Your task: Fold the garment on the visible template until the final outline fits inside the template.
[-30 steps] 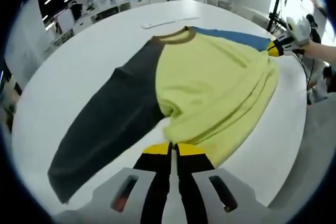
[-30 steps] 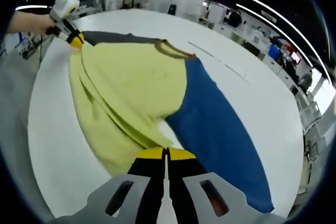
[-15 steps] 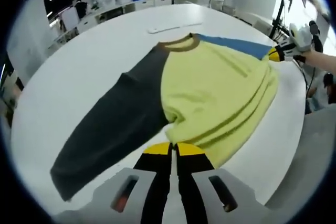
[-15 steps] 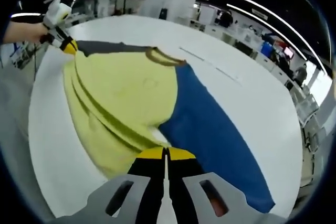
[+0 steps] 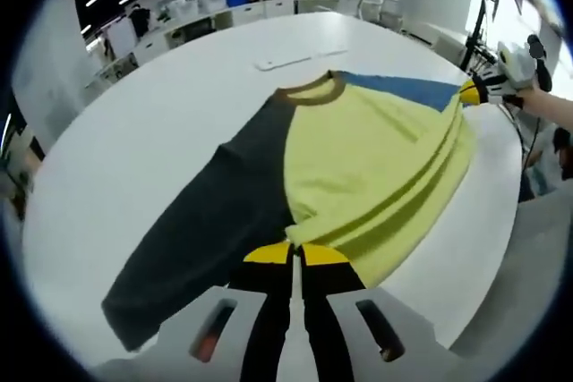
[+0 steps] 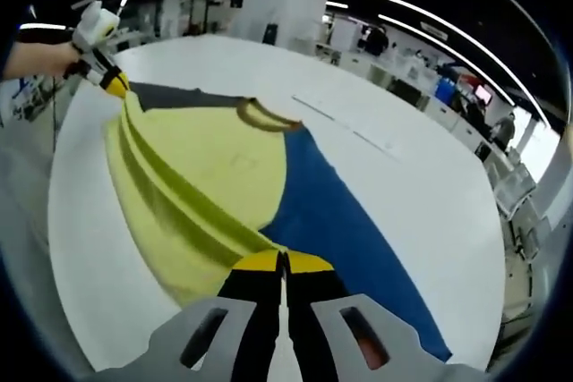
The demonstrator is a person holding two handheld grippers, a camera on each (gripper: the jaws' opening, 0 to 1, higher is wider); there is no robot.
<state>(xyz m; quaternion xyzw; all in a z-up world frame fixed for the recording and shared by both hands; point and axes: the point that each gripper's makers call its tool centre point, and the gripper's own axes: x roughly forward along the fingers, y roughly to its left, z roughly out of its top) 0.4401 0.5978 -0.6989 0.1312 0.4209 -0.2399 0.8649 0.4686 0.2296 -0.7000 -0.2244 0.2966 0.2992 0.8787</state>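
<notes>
The left hand-held gripper (image 5: 294,252) has its jaws pressed together on the hem of the garment (image 5: 358,167), pinching the yellow cloth where the body meets the dark grey sleeve (image 5: 201,239). Holding that corner lets the person keep the lower edge taut while the shirt is carried, and the pleats running across the yellow panel suggest the cloth is stretched between two held points, not lying flat.

The garment lies spread over the white bench (image 5: 134,131), its brown collar (image 5: 309,89) at the far side and a blue sleeve (image 5: 403,89) trailing toward the other corner. A pale strip (image 5: 300,58) lies beyond the collar; it may be part of the template marking, though it is too faint to be sure.

The right hand-held gripper (image 6: 282,261) is likewise clamped on the hem, at the seam between the yellow body and the blue sleeve, so both lower corners are gripped, probably for a fold toward the collar.
</notes>
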